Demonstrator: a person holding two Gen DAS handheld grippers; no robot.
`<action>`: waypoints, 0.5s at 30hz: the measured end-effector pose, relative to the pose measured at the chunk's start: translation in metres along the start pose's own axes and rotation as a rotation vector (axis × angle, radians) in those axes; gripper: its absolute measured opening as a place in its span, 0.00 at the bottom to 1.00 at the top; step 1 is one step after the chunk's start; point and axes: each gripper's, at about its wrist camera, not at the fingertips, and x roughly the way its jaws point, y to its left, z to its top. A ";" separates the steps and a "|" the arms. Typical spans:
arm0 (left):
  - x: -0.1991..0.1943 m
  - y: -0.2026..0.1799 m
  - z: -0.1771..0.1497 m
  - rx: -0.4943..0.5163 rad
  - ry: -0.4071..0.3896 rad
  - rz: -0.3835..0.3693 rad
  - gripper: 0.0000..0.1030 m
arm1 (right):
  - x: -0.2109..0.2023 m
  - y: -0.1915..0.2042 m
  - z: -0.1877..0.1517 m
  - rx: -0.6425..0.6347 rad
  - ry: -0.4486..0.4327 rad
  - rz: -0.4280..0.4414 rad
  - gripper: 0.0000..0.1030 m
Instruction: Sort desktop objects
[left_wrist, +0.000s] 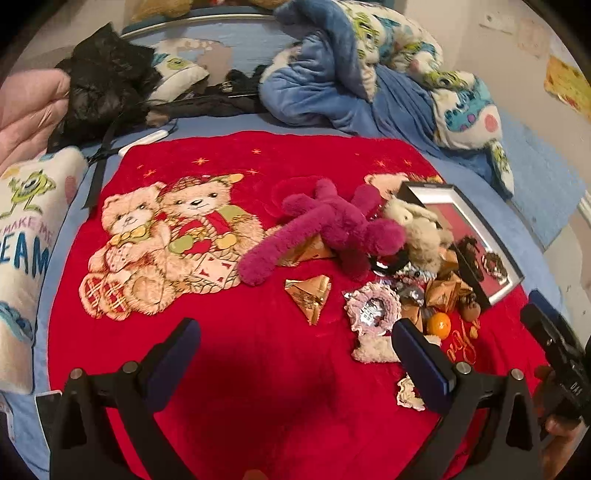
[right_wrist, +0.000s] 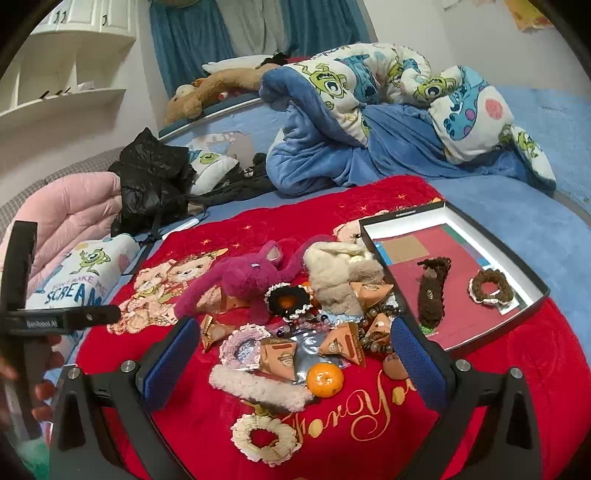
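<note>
A pile of small things lies on a red bear-print blanket (left_wrist: 229, 354). It holds a magenta plush (left_wrist: 332, 225), a beige plush (right_wrist: 336, 277), gold triangular packets (left_wrist: 310, 295), crocheted scrunchies (right_wrist: 242, 345) and a small orange (right_wrist: 325, 379). An open shallow box (right_wrist: 532, 306) at the right holds a brown hair clip (right_wrist: 432, 291) and a brown scrunchie (right_wrist: 491, 286). My left gripper (left_wrist: 295, 354) is open and empty above bare blanket, left of the pile. My right gripper (right_wrist: 295, 350) is open and empty just above the pile's near side.
A rumpled blue monster-print quilt (right_wrist: 369, 110) lies behind the blanket. Black clothing (right_wrist: 155, 177), a pink quilt (right_wrist: 74, 214) and a printed pillow (right_wrist: 81, 273) lie at the left. White shelves (right_wrist: 66, 74) stand at the far left.
</note>
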 end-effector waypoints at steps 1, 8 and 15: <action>0.002 -0.003 0.000 0.012 0.003 0.000 1.00 | 0.003 0.001 -0.001 -0.003 0.005 0.004 1.00; 0.026 -0.014 0.001 0.054 0.034 -0.007 1.00 | 0.018 0.006 -0.007 -0.006 0.041 0.028 0.97; 0.061 -0.015 0.004 0.078 0.080 -0.012 1.00 | 0.047 0.010 -0.015 0.011 0.114 0.079 0.90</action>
